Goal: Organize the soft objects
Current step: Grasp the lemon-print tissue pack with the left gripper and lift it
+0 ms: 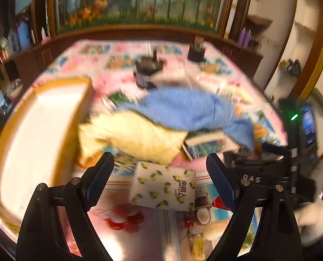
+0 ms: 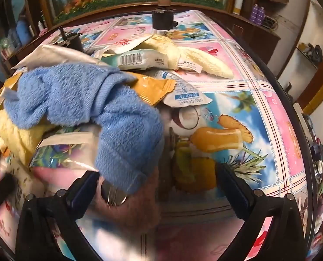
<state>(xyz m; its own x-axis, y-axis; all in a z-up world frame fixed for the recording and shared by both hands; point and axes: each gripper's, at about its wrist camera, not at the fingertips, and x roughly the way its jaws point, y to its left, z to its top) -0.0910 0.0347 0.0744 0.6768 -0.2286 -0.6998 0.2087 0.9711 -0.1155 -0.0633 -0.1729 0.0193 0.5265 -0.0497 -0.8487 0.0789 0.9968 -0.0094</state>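
**Both tools wide over the soft pile, nothing gripped**

Right tool [image 2: 157,187]: jaws stand wide, angled steeply down at the near end of the blue towel [image 2: 85,100]. The towel's drooping corner hangs between the fingers but the pads do not press on it. A brownish fuzzy item with a metal ring [image 2: 126,204] lies under that corner, just inside the left finger; what it is I cannot tell.

Left tool [image 1: 161,178]: jaws also wide, empty, tilted down toward the lemon-print tissue pack [image 1: 163,187], which lies on the desk [image 1: 139,228] between the fingers, untouched.

Outward from the tools: the blue towel is draped over a yellow towel [image 1: 128,137] and several flat packets, including an orange packet [image 2: 152,87] and a desiccant sachet [image 2: 183,95]. A second cream-yellow cloth [image 2: 194,58] lies farther back on the patterned cover. A shallow yellow-rimmed tray [image 1: 0,143] sits at the left, touching the yellow towel, its floor bare.

Judgement: the tray is likely the destination, placed beside the pile for short transfers. The wide stance suits bulky cloth. Sorting looks barely begun. Risk: lifting the blue towel may drag packets along.
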